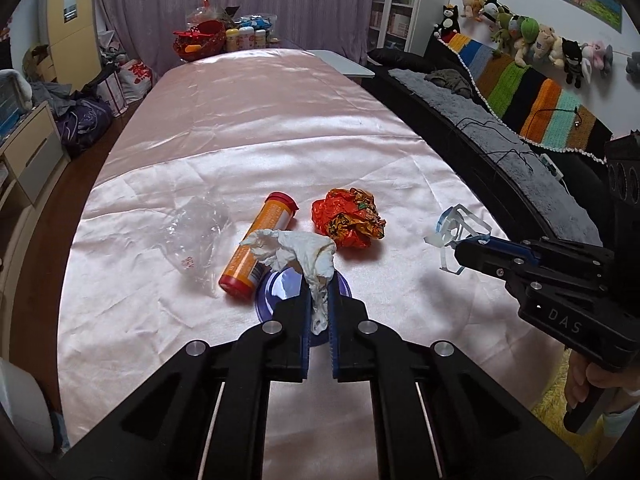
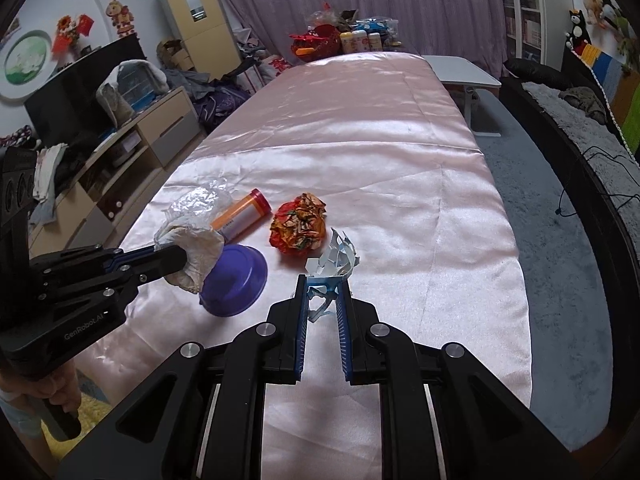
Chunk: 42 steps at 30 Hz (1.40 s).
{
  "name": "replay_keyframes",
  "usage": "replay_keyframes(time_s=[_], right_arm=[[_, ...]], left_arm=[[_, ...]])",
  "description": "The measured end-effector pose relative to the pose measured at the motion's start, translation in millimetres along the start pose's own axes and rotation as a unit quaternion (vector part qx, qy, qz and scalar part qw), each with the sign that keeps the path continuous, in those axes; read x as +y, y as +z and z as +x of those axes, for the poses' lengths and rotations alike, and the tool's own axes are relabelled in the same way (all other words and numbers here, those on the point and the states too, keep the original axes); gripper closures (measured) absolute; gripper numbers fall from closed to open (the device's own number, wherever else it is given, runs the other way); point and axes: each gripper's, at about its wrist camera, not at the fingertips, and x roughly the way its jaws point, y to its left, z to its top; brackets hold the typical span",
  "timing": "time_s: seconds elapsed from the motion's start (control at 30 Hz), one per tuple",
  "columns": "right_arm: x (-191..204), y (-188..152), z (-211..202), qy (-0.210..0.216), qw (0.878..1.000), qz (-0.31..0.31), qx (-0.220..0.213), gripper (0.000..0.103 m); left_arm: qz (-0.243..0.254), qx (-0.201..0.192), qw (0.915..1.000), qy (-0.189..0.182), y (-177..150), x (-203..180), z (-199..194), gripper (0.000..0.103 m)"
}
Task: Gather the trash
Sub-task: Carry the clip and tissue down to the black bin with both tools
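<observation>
Looking along the left hand-held gripper [image 1: 319, 312], we see it pinching a crumpled white tissue [image 1: 298, 252] above the purple bowl [image 1: 280, 286] on the pink tabletop [image 1: 260, 128]; an orange tube [image 1: 258, 248] lies at ten o'clock, a foil ball [image 1: 349, 218] at one o'clock, a clear plastic bag [image 1: 196, 232] farther left.

From the right wrist, we see the right hand-held gripper [image 2: 324, 288] clamped on a torn blue-and-clear wrapper [image 2: 334, 258], the bowl at nine o'clock.

We judge both pieces lifted; next calls for dropping them into the bowl, presumably the collector.
</observation>
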Motion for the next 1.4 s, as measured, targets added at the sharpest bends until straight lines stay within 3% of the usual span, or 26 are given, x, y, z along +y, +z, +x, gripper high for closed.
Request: replay_keyframes(time_s=[0.27,0.63,0.93,1.17,1.4], right_arm=[[27.0,-27.9,-36.1,0.005,1.000,-0.017,-0.004,0.088],[58.0,-89.3,-75.2,0.028,0.999,-0.039,0.016,0.088],[68.8,-151.1,-74.5,0.047,0.996,-0.038,0.073,0.088],[71.8,-194.9,-58.1,0.021,0.991,-0.049,0.123,0.088],[66.7,-216.2,-33.3,0.020,0.986,-0.037,0.162,0.088]], left_arm=[[-0.007,-0.022,0.9997,0.002,-40.7,-4.7,-62.2,0.097],[-0.006,-0.005,0.9999,-0.013,-117.6,-21.4,-106.9,0.097],[-0.013,0.050,0.9984,-0.023,-181.3,-29.0,-102.4,0.097],[-0.034,0.093,0.9940,-0.046,-227.9,-34.9,-84.9,0.097],[-0.041,0.141,0.9886,-0.031,-259.7,-34.0,-53.1,0.097]])
